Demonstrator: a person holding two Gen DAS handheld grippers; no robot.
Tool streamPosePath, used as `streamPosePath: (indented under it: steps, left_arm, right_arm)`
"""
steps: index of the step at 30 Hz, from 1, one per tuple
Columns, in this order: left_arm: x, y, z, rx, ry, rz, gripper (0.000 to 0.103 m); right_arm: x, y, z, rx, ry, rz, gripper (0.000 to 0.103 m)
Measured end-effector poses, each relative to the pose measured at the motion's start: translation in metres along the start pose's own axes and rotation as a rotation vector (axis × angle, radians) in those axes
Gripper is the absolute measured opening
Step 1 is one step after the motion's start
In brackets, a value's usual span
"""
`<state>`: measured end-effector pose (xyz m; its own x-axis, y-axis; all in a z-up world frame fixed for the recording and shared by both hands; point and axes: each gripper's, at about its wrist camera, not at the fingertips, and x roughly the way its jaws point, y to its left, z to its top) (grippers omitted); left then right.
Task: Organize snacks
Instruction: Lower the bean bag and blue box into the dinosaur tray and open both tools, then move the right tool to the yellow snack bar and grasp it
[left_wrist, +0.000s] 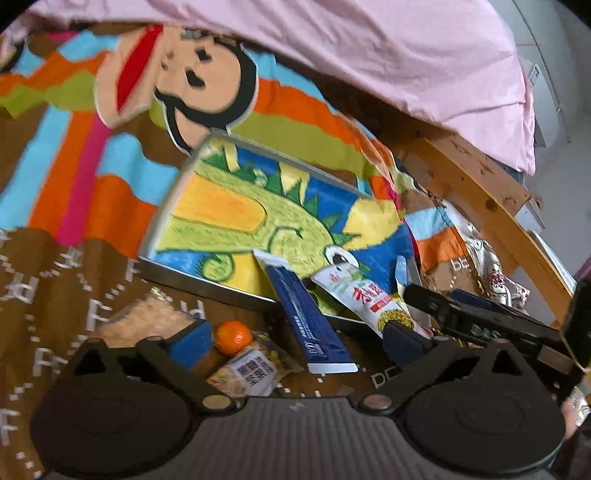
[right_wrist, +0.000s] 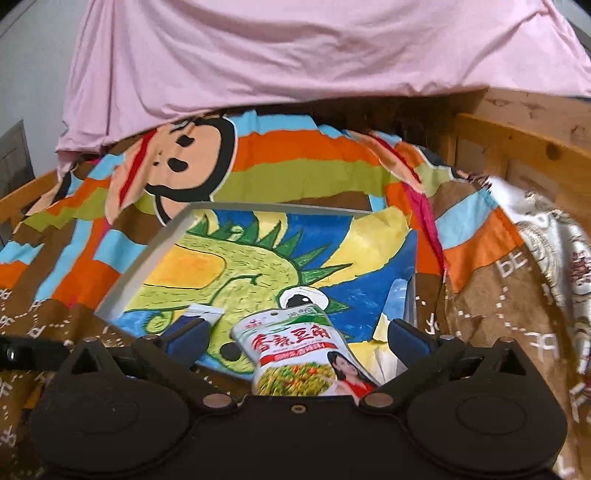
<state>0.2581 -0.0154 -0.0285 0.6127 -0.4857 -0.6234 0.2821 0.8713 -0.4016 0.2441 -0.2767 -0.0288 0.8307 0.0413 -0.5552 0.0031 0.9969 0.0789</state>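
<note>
One tray (left_wrist: 162, 275), two packets (left_wrist: 314, 314) leaning in, three snacks (left_wrist: 233, 334) outside

The shallow grey tray (right_wrist: 147, 254) has smooth, matt metal-looking walls and is lined with a crayon-coloured paper dinosaur drawing (right_wrist: 236, 266), waxy and grainy. The white pickled-bean pouch (right_wrist: 295, 350) and the long dark-blue sachet (left_wrist: 314, 317) are glossy plastic film. The striped monkey-print blanket (left_wrist: 74, 177) is soft matt cloth, as is the pink sheet (right_wrist: 295, 55). The bed rail (left_wrist: 480, 195) is bare knotty wood.
</note>
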Motion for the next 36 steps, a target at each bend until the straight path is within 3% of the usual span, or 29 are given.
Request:
streamPosePath:
  steps: [4,8,12,16,30,36]
  left_arm:
    - [-0.028,-0.004,-0.006,0.015,-0.049,0.046,0.102]
    - [-0.056,-0.013,-0.018,0.052,-0.125,0.117,0.102]
    - [-0.081,-0.026,-0.036,0.121,-0.204,0.185,0.102]
    - [-0.097,-0.037,-0.050,0.167,-0.226,0.231,0.102]
    - [-0.122,-0.022,-0.096,0.036,-0.065,0.272,0.102]
    - [-0.127,-0.015,-0.106,-0.004,-0.031,0.361,0.102]
  right_arm:
    - [-0.035,0.005,-0.004,-0.018,-0.052,-0.024,0.102]
    - [-0.069,0.004,-0.010,0.042,-0.081,-0.021,0.102]
    - [-0.099,0.004,-0.024,0.118,-0.074,-0.013,0.102]
    - [-0.122,0.011,-0.040,0.138,-0.057,-0.017,0.102]
    - [-0.146,0.044,-0.086,0.064,0.137,-0.104,0.102]
    - [-0.146,0.055,-0.093,0.021,0.172,-0.069,0.102]
